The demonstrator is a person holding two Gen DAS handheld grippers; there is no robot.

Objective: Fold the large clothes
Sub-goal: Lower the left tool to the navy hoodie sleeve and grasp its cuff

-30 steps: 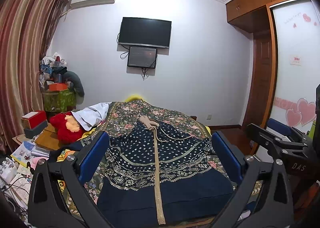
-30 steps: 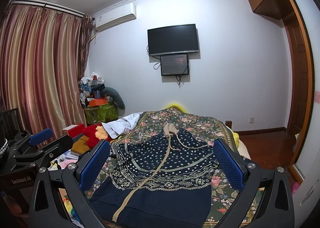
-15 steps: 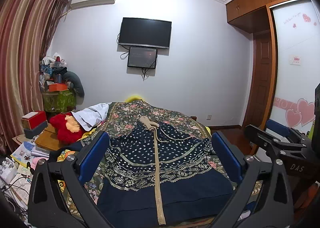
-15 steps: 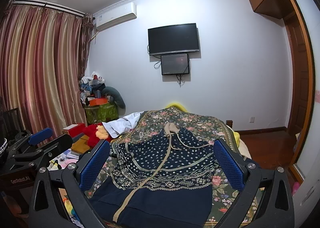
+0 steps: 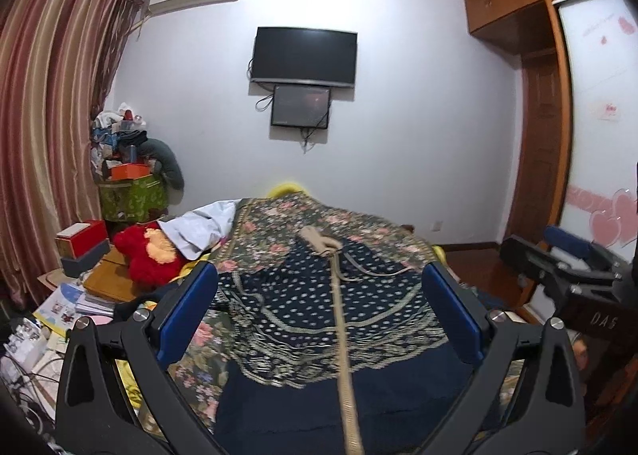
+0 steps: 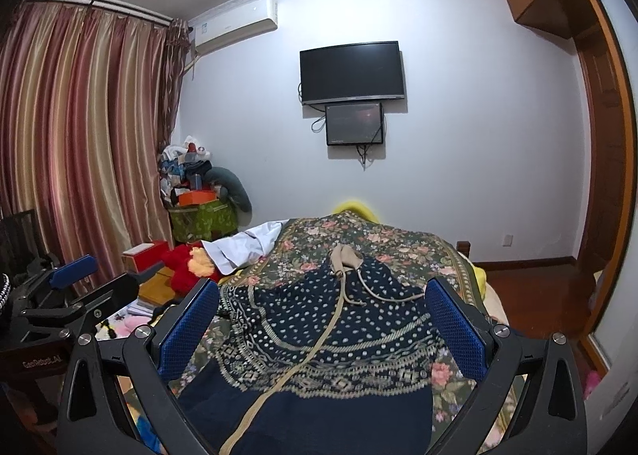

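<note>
Bedroom clutter crowds the left of the bed [image 5: 402,251], where the navy dress [image 5: 319,319] lies spread (unfolded), so with both left tongs [image 5: 319,315] and right tongs [image 6: 321,319] wide open and empty, its loose cord [image 6: 371,293] could be snagged.

Both fisheye views sit low at the near end of the bed [image 5: 279,223], facing along it toward the far wall with its television [image 5: 305,56]. The left wrist view stands slightly to the right, catching the right hand-held gripper [image 5: 558,255] at its right edge. The right wrist view catches the left hand-held gripper [image 6: 75,279] at its left edge. Both share the bed, the spread dark garment [image 6: 319,327], the curtains [image 6: 79,136] on the left and the far wall.
</note>
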